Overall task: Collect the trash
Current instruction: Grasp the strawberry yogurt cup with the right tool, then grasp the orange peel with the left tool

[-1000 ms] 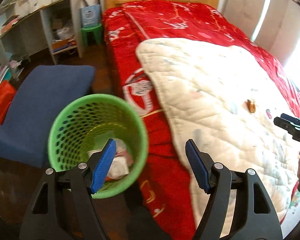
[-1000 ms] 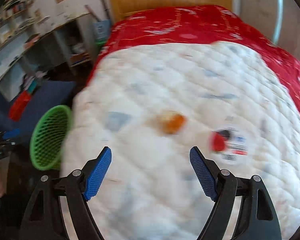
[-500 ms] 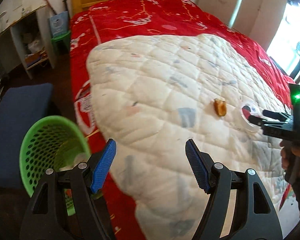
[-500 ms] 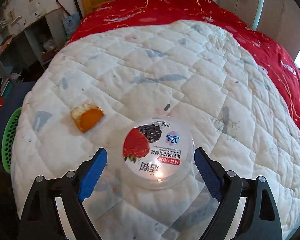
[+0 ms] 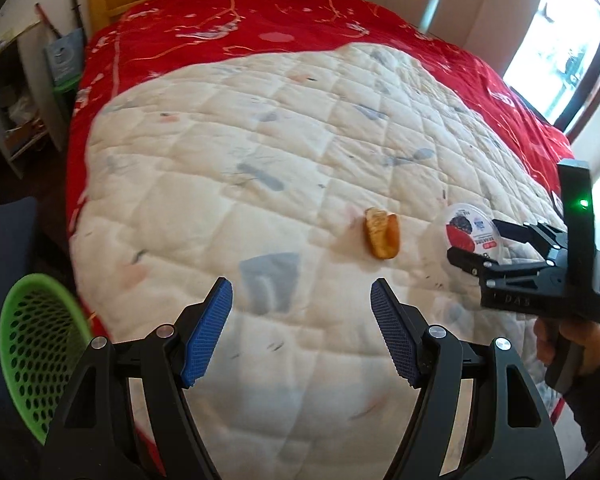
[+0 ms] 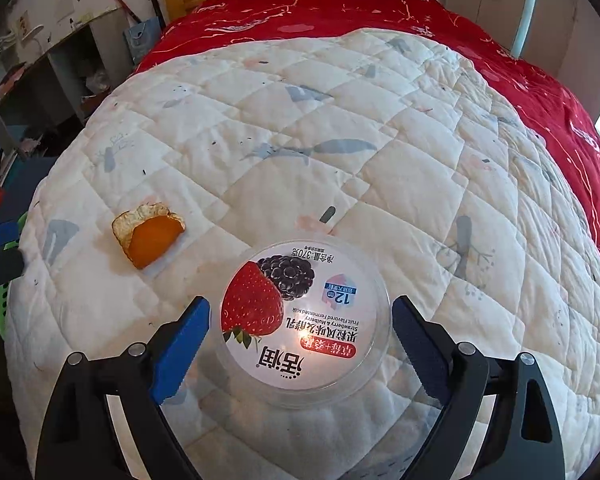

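Observation:
A round yogurt tub (image 6: 305,316) with a strawberry and mulberry lid (image 5: 469,229) sits on the white quilt (image 6: 300,140). My right gripper (image 6: 300,332) straddles it, jaws still opening, blue pads just clear of its sides. A piece of orange peel (image 6: 150,236) lies left of the tub on the quilt; the peel (image 5: 382,237) is ahead of my left gripper (image 5: 300,312), which hangs open and empty above the quilt. The right gripper (image 5: 476,244) shows at the right in the left wrist view, held by a hand (image 5: 568,344).
A green mesh waste basket (image 5: 32,356) stands on the floor at the bed's left side. A red bedspread (image 5: 228,28) covers the rest of the bed. Shelves (image 6: 40,80) and a blue seat (image 5: 8,240) stand to the left.
My left gripper swung from over the green basket to over the quilt, towards the peel. My right gripper moved onto the yogurt tub and widened its jaws around it.

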The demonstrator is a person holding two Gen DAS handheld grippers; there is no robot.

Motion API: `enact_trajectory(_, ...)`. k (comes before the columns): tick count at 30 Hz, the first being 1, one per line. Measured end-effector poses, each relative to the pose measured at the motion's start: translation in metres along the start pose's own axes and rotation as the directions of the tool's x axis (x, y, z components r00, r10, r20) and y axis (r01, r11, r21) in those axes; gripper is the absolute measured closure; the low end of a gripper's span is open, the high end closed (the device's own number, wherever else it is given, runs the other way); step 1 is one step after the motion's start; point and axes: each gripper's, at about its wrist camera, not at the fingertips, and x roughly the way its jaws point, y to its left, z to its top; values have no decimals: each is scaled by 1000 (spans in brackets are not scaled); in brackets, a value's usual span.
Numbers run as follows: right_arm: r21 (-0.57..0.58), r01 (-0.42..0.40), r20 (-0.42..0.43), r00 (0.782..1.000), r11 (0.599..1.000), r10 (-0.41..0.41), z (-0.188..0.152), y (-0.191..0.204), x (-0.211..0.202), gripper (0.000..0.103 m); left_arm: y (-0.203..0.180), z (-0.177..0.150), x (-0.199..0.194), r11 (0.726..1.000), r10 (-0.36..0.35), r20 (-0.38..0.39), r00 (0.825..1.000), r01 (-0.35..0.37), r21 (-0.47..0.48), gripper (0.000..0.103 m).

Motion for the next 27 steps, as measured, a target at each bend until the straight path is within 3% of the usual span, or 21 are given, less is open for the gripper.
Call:
enact_trajectory(12, 12, -16, 39, 999, 1000, 15, -9, -16, -26, 15, -42, 18, 46, 995, -45, -33, 998, 48, 88, 32)
enact_trajectory(19, 11, -13, 43, 999, 1000, 12, -16, -21, -34, 15, -49, 24, 65, 993, -83, -46, 995, 87, 83, 36)
enact_trajectory(27, 17, -26, 48, 999, 1000, 25, -19, -21, -37, 15, -60, 29, 79, 993, -41, -54, 998, 47, 106, 44)
